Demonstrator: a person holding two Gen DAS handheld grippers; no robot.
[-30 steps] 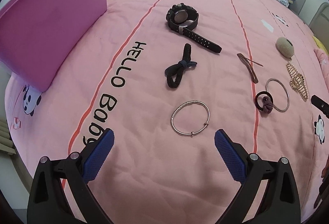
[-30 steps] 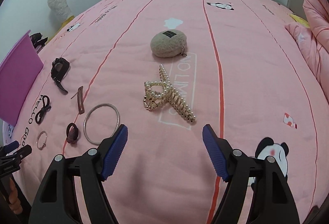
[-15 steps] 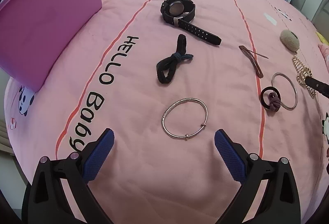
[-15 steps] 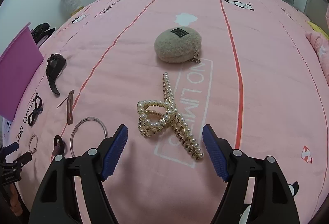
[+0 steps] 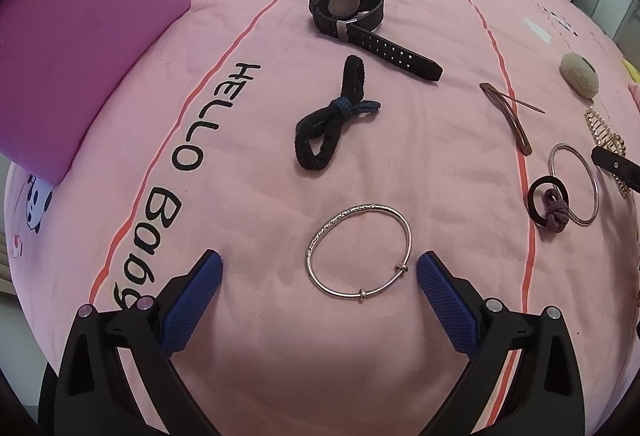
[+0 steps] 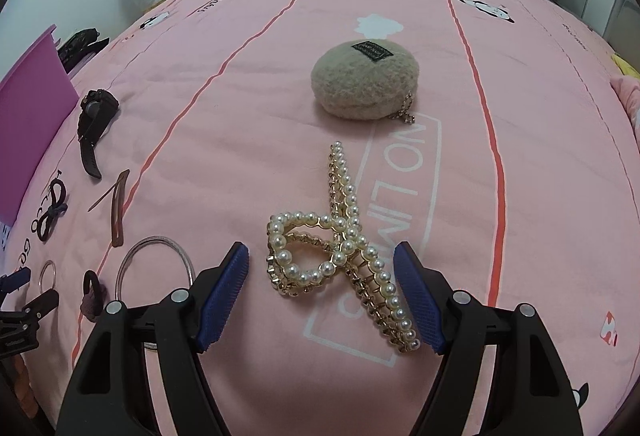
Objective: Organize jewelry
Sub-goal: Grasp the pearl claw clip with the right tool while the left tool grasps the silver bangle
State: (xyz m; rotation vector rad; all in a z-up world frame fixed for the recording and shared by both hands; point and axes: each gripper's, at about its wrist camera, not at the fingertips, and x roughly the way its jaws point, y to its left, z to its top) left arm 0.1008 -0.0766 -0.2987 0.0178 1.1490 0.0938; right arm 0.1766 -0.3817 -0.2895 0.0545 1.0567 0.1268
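Jewelry scattered flat on pink bedspread [image 5: 460, 164] for easy picking: left gripper [image 5: 318, 268] spread wide w/ silver bangle [image 5: 359, 253] at 12 o'clock, right gripper [image 6: 321, 256] spread around pearl claw clip [image 6: 340, 256], nothing pinched yet.

One watch [image 5: 346, 2]; two metal bangles, silver [image 5: 359, 253] and larger [image 5: 575, 189]; two hair ties, black [image 5: 332, 118] and purple knotted [image 5: 550, 207]; one brown barrette [image 5: 507, 118]; one pearl claw clip [image 6: 344, 252]; one fuzzy pouch [image 6: 366, 84]; one purple box [image 5: 84, 32].
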